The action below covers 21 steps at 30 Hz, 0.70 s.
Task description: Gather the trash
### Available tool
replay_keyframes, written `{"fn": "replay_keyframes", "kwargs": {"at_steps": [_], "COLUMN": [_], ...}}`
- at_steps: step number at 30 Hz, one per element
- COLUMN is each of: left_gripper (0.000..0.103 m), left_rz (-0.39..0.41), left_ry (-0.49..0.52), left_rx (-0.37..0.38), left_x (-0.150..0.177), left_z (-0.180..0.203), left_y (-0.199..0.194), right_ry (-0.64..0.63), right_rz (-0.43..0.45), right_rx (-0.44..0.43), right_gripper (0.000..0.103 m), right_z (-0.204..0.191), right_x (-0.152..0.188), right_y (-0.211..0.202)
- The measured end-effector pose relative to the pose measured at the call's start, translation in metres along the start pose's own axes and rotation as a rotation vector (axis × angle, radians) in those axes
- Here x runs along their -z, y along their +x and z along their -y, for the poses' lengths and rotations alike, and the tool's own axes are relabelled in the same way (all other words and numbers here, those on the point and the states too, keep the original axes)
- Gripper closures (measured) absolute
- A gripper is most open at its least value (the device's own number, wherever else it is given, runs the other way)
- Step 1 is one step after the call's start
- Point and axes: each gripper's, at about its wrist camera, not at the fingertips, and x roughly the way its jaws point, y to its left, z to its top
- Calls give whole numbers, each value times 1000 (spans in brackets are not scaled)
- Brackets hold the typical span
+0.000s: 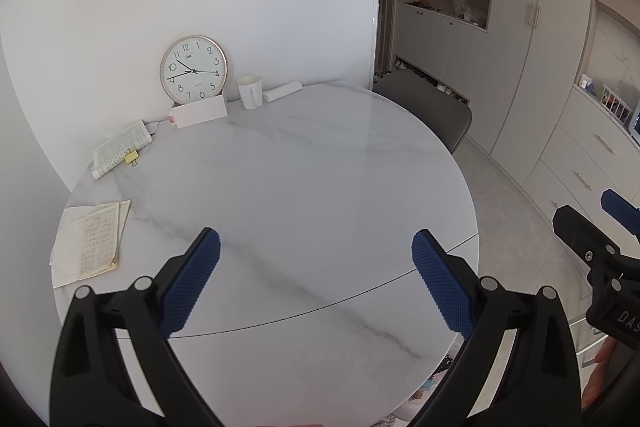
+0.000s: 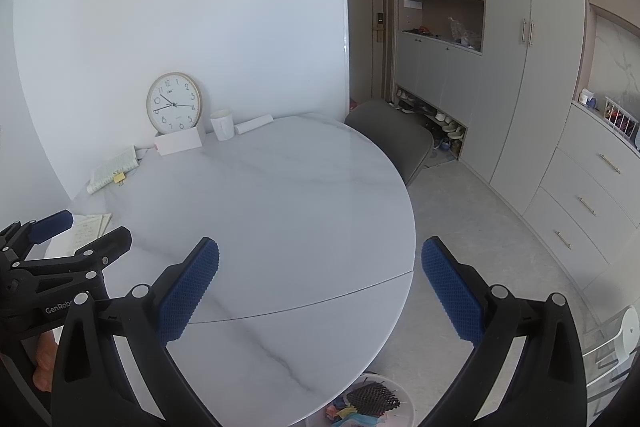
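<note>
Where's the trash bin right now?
The trash bin sits on the floor under the near edge of the marble table, at the bottom of the right wrist view, between the open right gripper fingers.

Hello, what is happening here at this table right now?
A person holds both tongs open above the round marble table, gripping nothing. Left tongs, right tongs. A bin with colourful trash sits below the table edge. The clock, mug and papers lie untouched.
</note>
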Motion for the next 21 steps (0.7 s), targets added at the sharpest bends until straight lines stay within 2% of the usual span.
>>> {"fn": "replay_keyframes", "kwargs": {"at_steps": [21], "left_gripper": [7], "left_rz": [2], "left_ry": [12], "left_rx": [14], "left_x": [1], "left_z": [-1], "left_y": [-2], "right_ry": [1], "right_rz": [4], "right_rx": [15], "right_gripper": [2], "right_z": [2], "right_x": [1], "right_y": [-1]}}
